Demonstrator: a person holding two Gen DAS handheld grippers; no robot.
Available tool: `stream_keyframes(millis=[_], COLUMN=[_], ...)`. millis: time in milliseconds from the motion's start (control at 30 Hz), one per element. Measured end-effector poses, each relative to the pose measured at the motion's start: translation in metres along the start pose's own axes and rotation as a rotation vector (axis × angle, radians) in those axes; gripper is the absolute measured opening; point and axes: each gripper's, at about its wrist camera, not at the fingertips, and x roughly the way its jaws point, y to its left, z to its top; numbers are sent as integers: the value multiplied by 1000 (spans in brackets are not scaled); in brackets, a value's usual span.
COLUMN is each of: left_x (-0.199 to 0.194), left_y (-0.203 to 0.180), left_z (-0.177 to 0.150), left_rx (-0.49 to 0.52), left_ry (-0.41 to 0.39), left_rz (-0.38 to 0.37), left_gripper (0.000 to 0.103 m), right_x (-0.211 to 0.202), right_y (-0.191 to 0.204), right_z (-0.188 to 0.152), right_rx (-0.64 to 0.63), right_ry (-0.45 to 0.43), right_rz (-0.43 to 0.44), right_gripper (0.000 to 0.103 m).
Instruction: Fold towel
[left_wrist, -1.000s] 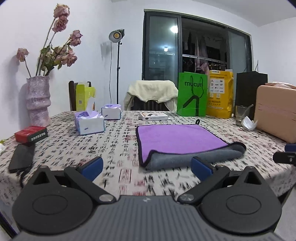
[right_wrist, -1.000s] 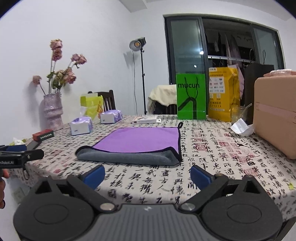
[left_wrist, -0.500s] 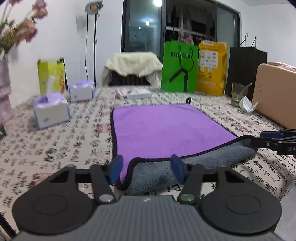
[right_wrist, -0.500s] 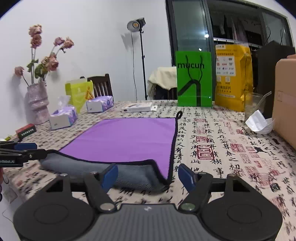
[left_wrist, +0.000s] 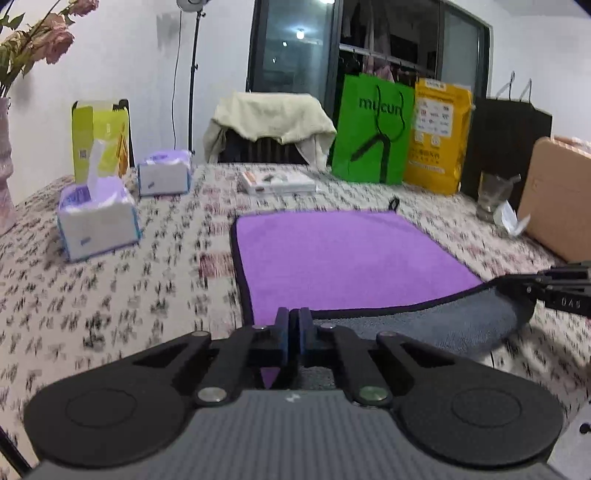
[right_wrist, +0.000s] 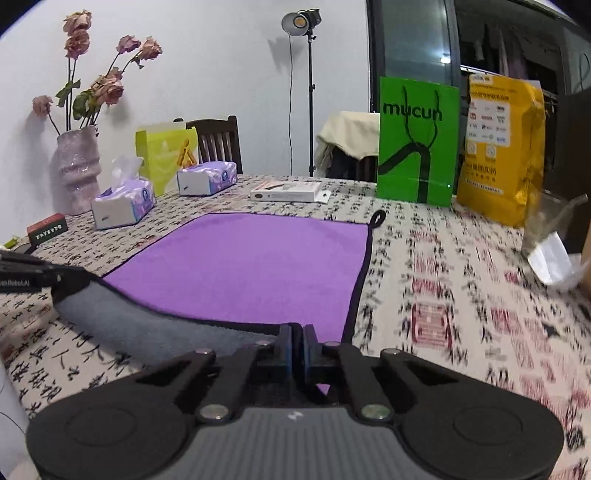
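A purple towel (left_wrist: 343, 258) with a grey underside and black trim lies folded on the patterned tablecloth; it also shows in the right wrist view (right_wrist: 251, 269). My left gripper (left_wrist: 294, 325) is shut on the towel's near left corner. My right gripper (right_wrist: 296, 341) is shut on the near right corner. Each gripper shows in the other's view, the right one (left_wrist: 554, 288) at the towel's right end and the left one (right_wrist: 33, 277) at its left end. The grey folded edge (right_wrist: 147, 325) sags between them.
Two tissue boxes (left_wrist: 98, 218) (left_wrist: 164, 175), a pink vase with dried flowers (right_wrist: 77, 166), a flat white box (right_wrist: 286, 191), green (right_wrist: 417, 140) and yellow (right_wrist: 498, 147) bags, a glass (left_wrist: 493, 199) and a tan case (left_wrist: 557, 206) ring the towel.
Both grippers moved forward to the towel's near corners and closed on them. The near edge is now pinched at both ends.
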Motion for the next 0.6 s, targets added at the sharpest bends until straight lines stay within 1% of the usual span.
stream_keyframes(millis=[200,300,400,433,533,600], left_x=[27,50,76,88,120,139], left_y=[18,27,33,37,50,58], left_z=[35,52,72,80,104,114], left_rx=[-49,-72,-43,-42,-76,-93], left_ry=[-38,-29,-17,0,30,39], left_rz=[-18,-34,-47,-54,-59,-49], left_gripper=[5,5,5,5,5,5], right_x=[23,43,66,76,105,125], right_y=[-13,-27,-39,-43,-57,-68], right_z=[29,47,64,70,88,101], right_rx=[-4,24,24,24,23,50], right_ry=[-21,-18,-10,0,22,37], right_rz=[1,16,15,21,22,34], right_gripper=[5,5,5,5,5,5])
